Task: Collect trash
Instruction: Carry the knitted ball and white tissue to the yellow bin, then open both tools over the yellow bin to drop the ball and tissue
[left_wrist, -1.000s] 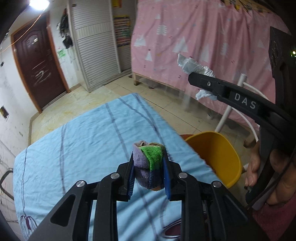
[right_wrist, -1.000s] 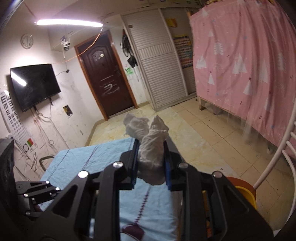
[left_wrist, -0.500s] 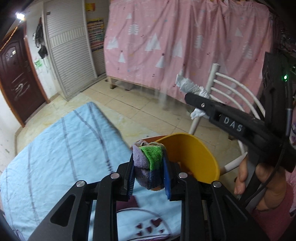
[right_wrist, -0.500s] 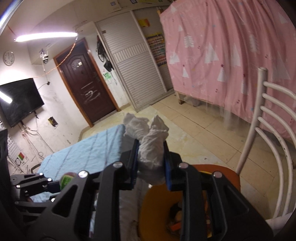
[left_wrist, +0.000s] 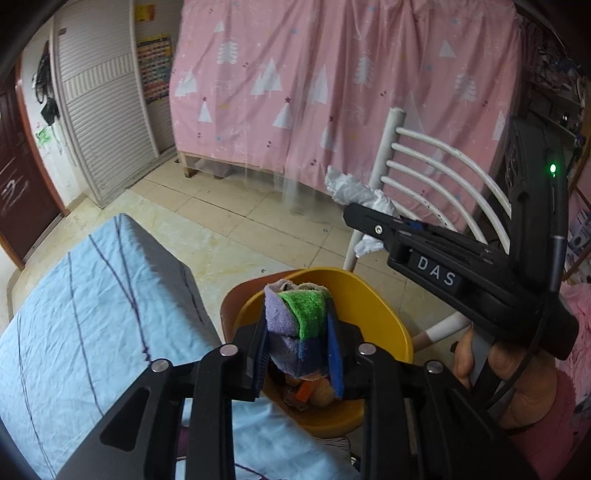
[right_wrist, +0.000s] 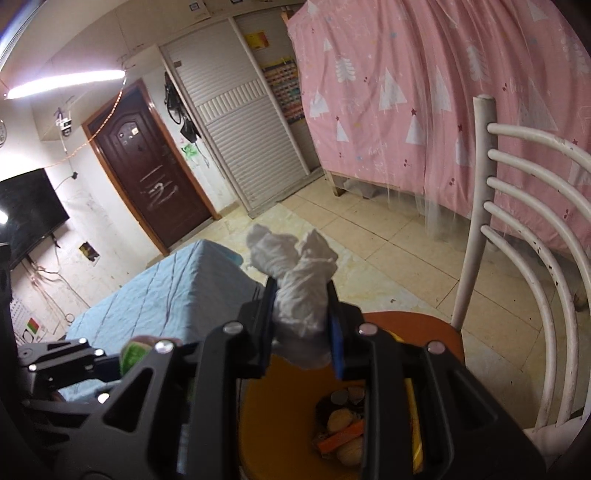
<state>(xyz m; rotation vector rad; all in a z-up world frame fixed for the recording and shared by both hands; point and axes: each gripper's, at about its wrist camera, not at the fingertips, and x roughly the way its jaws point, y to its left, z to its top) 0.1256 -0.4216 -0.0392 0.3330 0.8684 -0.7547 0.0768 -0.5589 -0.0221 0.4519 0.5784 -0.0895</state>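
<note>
Two grippers hung above one yellow bin (left_wrist: 373, 314) standing on a chair (right_wrist: 410, 325). Left gripper (left_wrist: 297, 341), jaws just easing apart, still pinched an upright purple-and-green cloth wad (left_wrist: 295, 325). Right gripper (right_wrist: 301, 332) clamped one crumpled white tissue (right_wrist: 299, 284), long axis upright. Scraps, perhaps peels, lay in the bin's bottom.

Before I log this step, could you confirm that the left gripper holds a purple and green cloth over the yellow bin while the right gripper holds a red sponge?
Not quite: the right gripper holds crumpled white tissue, not a red sponge, as the right wrist view shows. The left gripper does hold the purple and green cloth over the yellow bin.
</note>
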